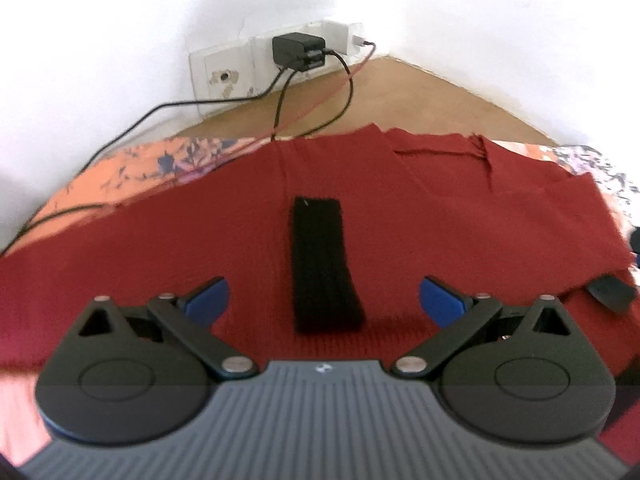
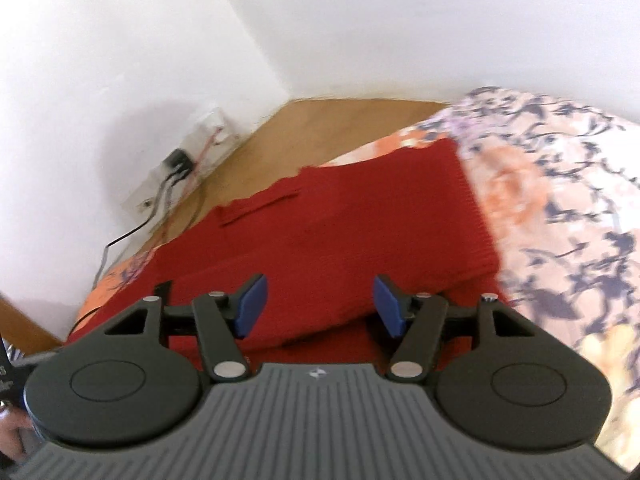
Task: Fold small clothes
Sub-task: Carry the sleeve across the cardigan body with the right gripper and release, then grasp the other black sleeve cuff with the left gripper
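White walls back a red cloth; the folded black garment lies lengthwise ahead of the wide, empty left gripper; right gripper likewise wide.

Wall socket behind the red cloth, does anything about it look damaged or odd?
Yes. The socket plate on the wall looks chipped and stained around its left outlet, with cracked plaster above it. A black charger is plugged in beside it, and its cables trail loosely onto the red cloth.
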The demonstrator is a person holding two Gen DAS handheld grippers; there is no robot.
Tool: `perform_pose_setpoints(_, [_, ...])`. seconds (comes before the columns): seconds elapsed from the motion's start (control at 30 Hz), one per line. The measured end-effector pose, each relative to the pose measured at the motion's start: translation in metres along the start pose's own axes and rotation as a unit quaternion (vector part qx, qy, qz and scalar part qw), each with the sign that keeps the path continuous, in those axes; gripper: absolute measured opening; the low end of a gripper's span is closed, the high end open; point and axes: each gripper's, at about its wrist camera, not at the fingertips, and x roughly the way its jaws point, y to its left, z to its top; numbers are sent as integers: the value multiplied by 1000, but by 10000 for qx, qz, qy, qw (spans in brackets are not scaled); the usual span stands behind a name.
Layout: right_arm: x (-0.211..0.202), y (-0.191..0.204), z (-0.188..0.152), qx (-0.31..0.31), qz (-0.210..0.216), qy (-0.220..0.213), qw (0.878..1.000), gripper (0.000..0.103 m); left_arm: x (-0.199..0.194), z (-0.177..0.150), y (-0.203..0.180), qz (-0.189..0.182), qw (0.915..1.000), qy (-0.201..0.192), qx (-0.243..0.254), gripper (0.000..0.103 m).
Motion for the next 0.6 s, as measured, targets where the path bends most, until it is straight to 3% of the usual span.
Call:
perform_pose_setpoints(0.13, [6,-29,10,26,-184,-13,9998,68,20,9,2,119,9999,-15,-76,102])
perform_pose_setpoints(0.33, [30,-67,28,25,-356,-36,9994,68,44,13,6,167,9992,10,-365,78])
perform_pose_setpoints(0.6, [70,-95,46,186,-434,15,9989,68,58,14,7,215,9982,-22,-555,74])
